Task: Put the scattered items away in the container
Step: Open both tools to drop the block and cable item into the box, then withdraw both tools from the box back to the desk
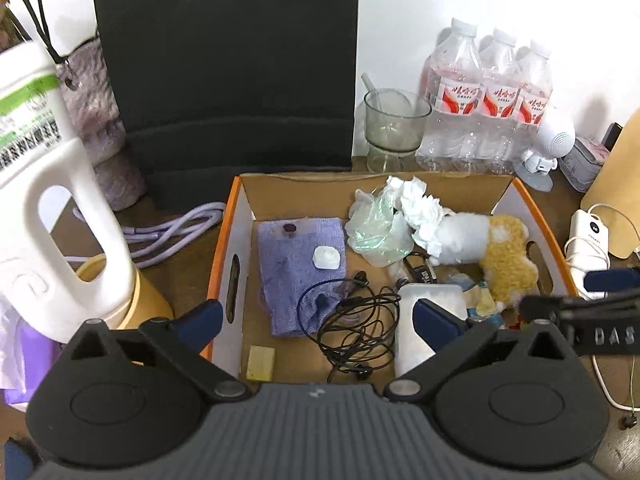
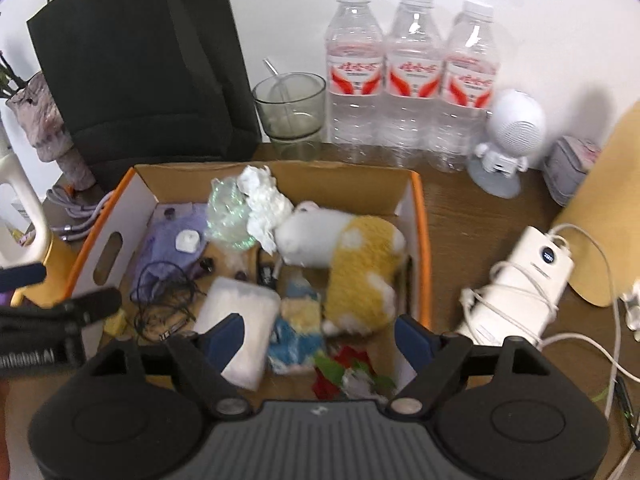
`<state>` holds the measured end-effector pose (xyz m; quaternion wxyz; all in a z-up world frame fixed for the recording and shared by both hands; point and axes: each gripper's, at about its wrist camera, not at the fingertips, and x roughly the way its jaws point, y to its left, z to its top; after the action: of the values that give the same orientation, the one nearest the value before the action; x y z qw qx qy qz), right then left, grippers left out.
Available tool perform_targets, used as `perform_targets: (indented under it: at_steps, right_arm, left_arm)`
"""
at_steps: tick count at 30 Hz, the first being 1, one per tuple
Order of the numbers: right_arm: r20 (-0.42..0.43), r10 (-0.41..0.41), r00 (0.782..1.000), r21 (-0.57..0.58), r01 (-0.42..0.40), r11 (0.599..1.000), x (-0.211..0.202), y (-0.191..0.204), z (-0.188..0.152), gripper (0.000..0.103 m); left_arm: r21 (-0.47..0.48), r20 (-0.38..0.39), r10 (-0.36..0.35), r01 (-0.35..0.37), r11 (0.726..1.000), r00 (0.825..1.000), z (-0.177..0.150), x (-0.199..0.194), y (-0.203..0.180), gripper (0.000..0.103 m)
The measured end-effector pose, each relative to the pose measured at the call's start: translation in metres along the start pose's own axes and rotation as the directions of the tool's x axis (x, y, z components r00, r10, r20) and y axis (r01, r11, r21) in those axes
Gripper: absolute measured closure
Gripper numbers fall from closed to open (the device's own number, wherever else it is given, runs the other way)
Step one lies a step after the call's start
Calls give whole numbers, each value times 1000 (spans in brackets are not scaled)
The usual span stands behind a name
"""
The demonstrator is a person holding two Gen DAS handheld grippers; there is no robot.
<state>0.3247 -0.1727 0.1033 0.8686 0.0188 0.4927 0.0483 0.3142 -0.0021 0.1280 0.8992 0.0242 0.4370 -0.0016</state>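
Observation:
An orange-rimmed cardboard box [image 1: 224,240] [image 2: 420,208] sits on the wooden desk. It holds a purple cloth [image 1: 300,268], a small white charger [image 1: 329,257], black earphones [image 1: 356,324], crumpled tissue [image 1: 420,204], a white and yellow plush toy [image 1: 496,248] [image 2: 352,264], a white pack [image 2: 240,320] and a red and green item [image 2: 344,372]. My left gripper [image 1: 320,322] is open and empty above the box's near left side. My right gripper [image 2: 320,336] is open and empty above the box's near right side.
A white detergent jug [image 1: 44,184], purple cable [image 1: 176,228] and black bag [image 1: 228,68] stand left and behind. A glass [image 2: 290,108], three water bottles [image 2: 412,76], a white speaker figure [image 2: 508,140], and a white power bank with cable [image 2: 524,284] lie right.

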Motion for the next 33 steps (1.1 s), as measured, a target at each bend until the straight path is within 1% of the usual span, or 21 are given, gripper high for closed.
perform_targets:
  at_steps: [2,6,9,10,11,13,16,19,21,22,23,24,25,26,27,28,30,31,32,33]
  right_arm:
    - [5,-5,1000,-3,5,1000,-7,-3,-6,20]
    - [24,1,1000,3,-1,1000,-22,-7,-16,20]
    - [73,21,997,3,-21,1000,-36,-6,-27,20]
    - [90,29,996,1,-30,1000,-41,-5,-31,20]
    - [110,40,993,0,-40,999,-46,-4,-35,19]
    - [150,46,988,-11,-44,999,-54,-1,-44,19]
    - [223,25,974,-39,-17,999,-68,2,-60,19]
    - [316,25,948,-55,-8,998,-85,2,-81,19]
    - [369,43,929,-63,-22,998,-95,0,-101,18]
    - [392,57,918,-70,-32,997,-100,-1,-114,18]
    - [423,69,904,-73,-42,996,-104,-2,-129,18]
    - [450,79,890,-82,-47,996,-107,-2,-144,17]
    - [486,89,869,-95,-49,994,-111,-3,-161,17]
    - [529,103,843,-105,-55,993,-114,-3,-178,17]
    - [560,121,820,-123,-62,990,-115,-4,-193,17]
    - [581,129,804,-134,-62,989,-117,-5,-210,17]
    - [605,109,789,-121,-44,992,-120,-4,-236,17]
    - [613,101,784,-114,-39,993,-121,-4,-249,17]
    - [617,99,781,-108,-40,993,-121,-4,-261,17]
    - [610,98,786,-100,-46,994,-120,-4,-272,17]
  left_arm:
    - [1,7,11,-11,1000,1000,-2,-5,-5,0]
    - [25,25,9,-9,1000,1000,-9,-20,-16,0]
    - [23,87,18,-20,1000,996,-19,-38,-22,0]
    - [17,118,12,-14,1000,993,-22,-44,-23,0]
    - [15,165,0,-3,1000,986,-29,-53,-24,0]
    - [19,230,5,-10,1000,973,-38,-65,-27,0]
    - [23,274,12,-19,1000,962,-49,-79,-32,0]
    - [4,326,-10,10,1000,945,-69,-93,-31,0]
    - [-7,361,-22,26,1000,932,-88,-101,-29,0]
    - [-11,385,-33,41,999,922,-100,-105,-28,0]
    - [-11,421,-52,62,998,906,-112,-110,-27,0]
    - [-9,463,-71,85,996,884,-126,-115,-26,0]
    - [0,505,-94,109,994,858,-140,-120,-25,0]
    - [14,540,-113,125,992,834,-156,-125,-24,0]
    - [17,558,-116,129,992,822,-169,-129,-24,0]
    - [16,566,-114,128,992,816,-182,-132,-24,0]
    - [11,570,-99,114,993,816,-214,-139,-24,0]
    - [4,576,-92,110,994,812,-229,-140,-24,0]
    - [-6,577,-79,101,995,813,-246,-141,-24,0]
    - [-12,566,-65,88,996,822,-258,-140,-25,0]
